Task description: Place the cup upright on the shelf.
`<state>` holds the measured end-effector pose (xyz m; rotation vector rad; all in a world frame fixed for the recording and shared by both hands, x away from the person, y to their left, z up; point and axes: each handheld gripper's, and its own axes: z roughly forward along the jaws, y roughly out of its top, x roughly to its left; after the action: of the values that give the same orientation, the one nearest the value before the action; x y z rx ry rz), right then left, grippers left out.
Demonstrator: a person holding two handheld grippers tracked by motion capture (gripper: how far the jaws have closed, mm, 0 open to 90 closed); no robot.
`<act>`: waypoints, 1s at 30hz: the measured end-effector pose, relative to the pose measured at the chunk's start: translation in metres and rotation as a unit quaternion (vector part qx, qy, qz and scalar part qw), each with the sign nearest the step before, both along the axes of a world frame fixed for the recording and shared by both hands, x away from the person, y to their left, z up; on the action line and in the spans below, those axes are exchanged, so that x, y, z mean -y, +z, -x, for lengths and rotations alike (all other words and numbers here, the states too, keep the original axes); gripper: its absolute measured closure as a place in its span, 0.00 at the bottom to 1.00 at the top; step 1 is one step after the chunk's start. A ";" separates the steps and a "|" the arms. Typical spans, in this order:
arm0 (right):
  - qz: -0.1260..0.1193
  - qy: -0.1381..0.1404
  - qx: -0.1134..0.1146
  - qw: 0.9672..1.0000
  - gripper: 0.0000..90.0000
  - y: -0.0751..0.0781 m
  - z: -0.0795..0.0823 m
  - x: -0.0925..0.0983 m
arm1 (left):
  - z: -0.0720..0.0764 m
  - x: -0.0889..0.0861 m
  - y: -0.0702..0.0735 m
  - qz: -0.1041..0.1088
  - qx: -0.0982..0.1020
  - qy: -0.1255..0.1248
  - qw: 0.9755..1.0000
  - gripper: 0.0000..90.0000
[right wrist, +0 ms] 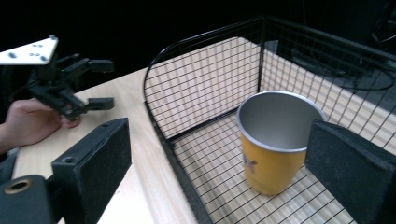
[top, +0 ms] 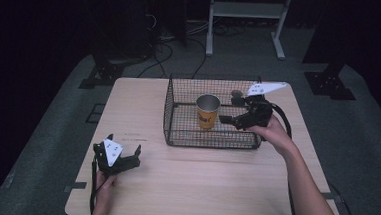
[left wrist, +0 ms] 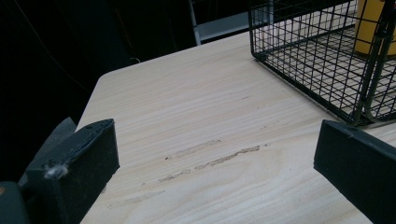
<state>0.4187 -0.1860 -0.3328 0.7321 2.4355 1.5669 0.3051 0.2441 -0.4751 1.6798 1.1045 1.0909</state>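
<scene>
Under both claws lies the pale wooden table (top: 188,187), and ahead of the right claw (top: 230,121) a black wire basket (top: 178,112) stands on it, the jaws apart and empty over its right side. Just beyond those jaws, inside the basket, an orange cup (right wrist: 273,144) stands upright; the right gripper view shows its grey metal inside. Well off, the left claw (top: 125,156) hovers near the table's front left, jaws apart and empty, and its own view shows scuffs (left wrist: 210,161) on the wood between them.

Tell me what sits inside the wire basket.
Inside the wire basket stands a yellow cup, upright and empty as far as its metal interior shows. The right gripper covers part of the basket's right side.
</scene>
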 end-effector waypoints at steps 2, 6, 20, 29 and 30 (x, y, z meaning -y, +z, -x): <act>-0.003 0.001 0.001 1.000 0.07 0.000 0.006 0.002 | 0.000 0.000 0.000 0.000 0.000 0.000 1.000 0.00; -0.006 0.009 0.006 1.000 0.07 0.000 0.017 0.006 | 0.000 0.000 0.000 0.001 0.000 0.001 1.000 0.00; 0.004 0.021 0.007 1.000 0.07 -0.011 0.044 0.017 | 0.000 0.000 0.000 0.001 -0.001 0.001 1.000 0.00; 0.010 0.024 0.006 1.000 0.07 -0.022 0.061 0.023 | 0.000 0.000 0.000 0.000 -0.001 0.001 1.000 0.00; 0.010 0.024 0.005 1.000 0.07 -0.023 0.061 0.024 | 0.000 0.001 0.000 0.000 0.000 0.001 1.000 0.00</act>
<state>0.3573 -0.2096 -0.3561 0.6670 2.4759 1.5564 0.3050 0.2436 -0.4753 1.6797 1.1071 1.0917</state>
